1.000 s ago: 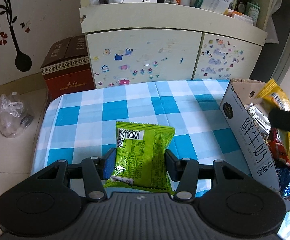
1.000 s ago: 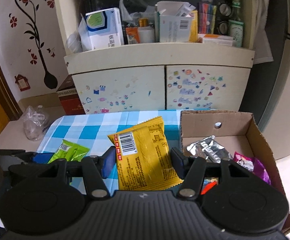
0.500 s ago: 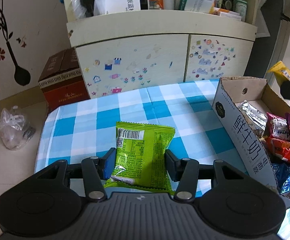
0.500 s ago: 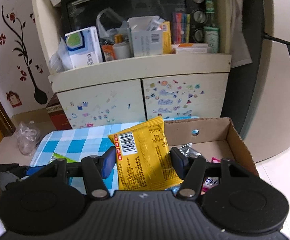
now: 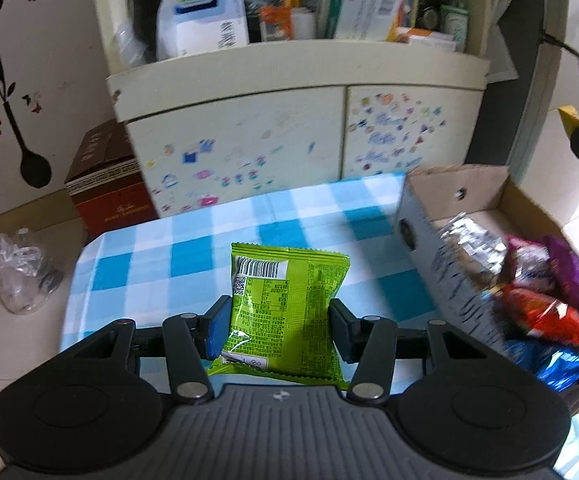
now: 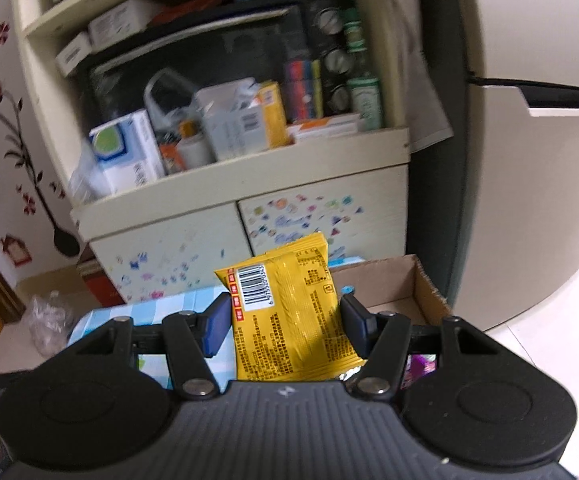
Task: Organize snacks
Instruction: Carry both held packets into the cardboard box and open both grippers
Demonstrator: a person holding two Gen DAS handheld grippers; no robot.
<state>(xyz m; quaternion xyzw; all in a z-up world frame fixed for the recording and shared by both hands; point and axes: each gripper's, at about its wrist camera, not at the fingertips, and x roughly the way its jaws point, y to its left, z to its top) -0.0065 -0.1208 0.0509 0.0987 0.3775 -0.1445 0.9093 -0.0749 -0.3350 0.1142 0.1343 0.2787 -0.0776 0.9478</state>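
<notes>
Over the checked table (image 5: 177,248), left gripper (image 5: 279,326) stays clamped on the green packet (image 5: 285,304), pads pressing both side edges, packet held flat with barcode side up. Right gripper (image 6: 285,326) likewise stays clamped on the yellow packet (image 6: 289,320), barcode up, tilted a bit to the right.

What changed over the last second: both views have swung up and toward the box (image 5: 441,248). On the left wrist view, the box has slid from the right margin further into frame, so its inside now shows: silver, red, purple and blue packets piled in it. On the right wrist view, the table has mostly dropped out, the cupboard (image 6: 241,184) shelf fills the upper frame, and only the box's far corner (image 6: 409,280) shows behind the yellow packet. Neither grip has changed (same pad spacing in all three pairs of frames).

My read: both packets are lifted clear and in transit to the box, the yellow one ahead, roughly above the box's near end; green one is above the cloth, beside the box wall. Neither has been dropped yet. Next is likely release over the box; the wall on the left side is the thing to clear.
</notes>
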